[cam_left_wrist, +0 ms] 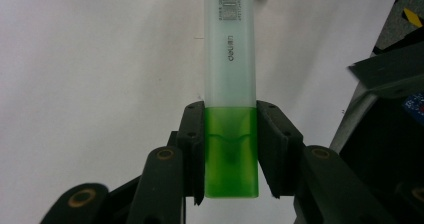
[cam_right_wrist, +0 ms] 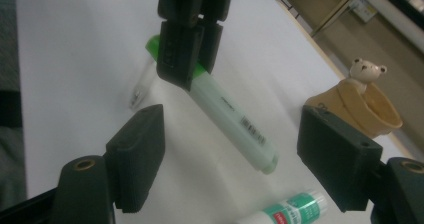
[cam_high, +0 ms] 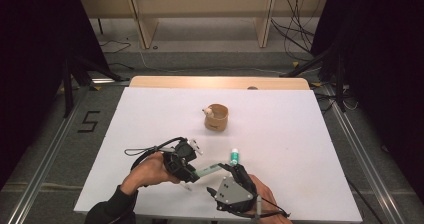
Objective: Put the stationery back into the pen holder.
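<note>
We have the highlighter (cam_left_wrist: 230, 84) pinched at its green cap end in our left claw (cam_high: 192, 160), lifted off the white bench (cam_high: 280, 134) near its near edge. Our right claw (cam_high: 232, 170) stands spread with nothing between its jaws, facing the pen's free end. The glue stick (cam_right_wrist: 287, 210) lies just beside. Pickup looks done; we judge uncapping or placing in the bear holder (cam_high: 216, 116) remains.

White table (cam_high: 150, 114) (cup (cam_high: 216, 117), glue stick (cam_high: 234, 157))
</note>
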The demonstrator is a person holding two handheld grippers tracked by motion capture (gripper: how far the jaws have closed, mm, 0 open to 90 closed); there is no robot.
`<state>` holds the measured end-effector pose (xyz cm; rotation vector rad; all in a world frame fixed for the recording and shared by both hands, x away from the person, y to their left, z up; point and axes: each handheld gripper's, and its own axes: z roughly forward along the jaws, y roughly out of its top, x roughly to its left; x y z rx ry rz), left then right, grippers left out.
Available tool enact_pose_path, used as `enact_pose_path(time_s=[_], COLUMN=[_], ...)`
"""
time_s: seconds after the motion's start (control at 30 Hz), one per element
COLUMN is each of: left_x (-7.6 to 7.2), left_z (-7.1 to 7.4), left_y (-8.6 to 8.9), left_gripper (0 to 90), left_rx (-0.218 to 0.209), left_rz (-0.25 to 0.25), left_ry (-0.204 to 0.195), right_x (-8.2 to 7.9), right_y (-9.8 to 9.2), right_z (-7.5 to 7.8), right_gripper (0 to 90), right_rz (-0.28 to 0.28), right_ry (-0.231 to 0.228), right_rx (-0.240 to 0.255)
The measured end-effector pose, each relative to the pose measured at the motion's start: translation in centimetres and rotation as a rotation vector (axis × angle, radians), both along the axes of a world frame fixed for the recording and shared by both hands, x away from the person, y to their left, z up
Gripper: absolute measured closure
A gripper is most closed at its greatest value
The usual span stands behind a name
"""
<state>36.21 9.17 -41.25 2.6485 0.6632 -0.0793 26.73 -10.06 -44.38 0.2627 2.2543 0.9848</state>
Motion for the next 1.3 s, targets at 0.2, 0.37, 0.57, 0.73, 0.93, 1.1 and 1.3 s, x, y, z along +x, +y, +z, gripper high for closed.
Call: enact_pose_path(time_s=[0.2, 0.37, 0.57, 0.73, 0.93, 1.1, 1.3], left_x=[0.0, -0.1, -0.2, -0.2, -0.2, -0.2, -0.3], left_z=[0.2, 0.2, 0.2, 0.3, 0.3, 0.3, 0.2], left_y=[0.1, 0.0, -0.1, -0.1, -0.2, -0.2, -0.3], left_gripper=[66.7, 66.7, 66.7, 66.7, 66.7, 66.7, 66.7], left_rx=[-0.003, -0.003, -0.007, -0.013, -0.015, -0.021, -0.026], left_rz=[0.0, 0.0, 0.0, -0.002, -0.004, -0.007, -0.016], left_ry=[0.001, 0.008, 0.016, 0.021, 0.026, 0.033, 0.042], right_x=[-0.5, -0.6, -0.8, -1.0, -1.0, -1.0, -1.0], right_y=[1.7, 2.7, 3.7, 4.4, 4.9, 5.2, 5.4], right_z=[-1.0, -1.8, -2.9, -3.8, -4.4, -4.7, -4.9], right_gripper=[31.3, 34.6, 40.6, 46.0, 51.6, 55.9, 60.8], right_rz=[-0.003, 0.009, 0.004, 0.002, 0.021, 0.03, 0.03], right_ry=[-0.161, -0.28, -0.392, -0.462, -0.534, -0.559, -0.572], right_rx=[-0.139, -0.253, -0.363, -0.428, -0.486, -0.512, -0.523])
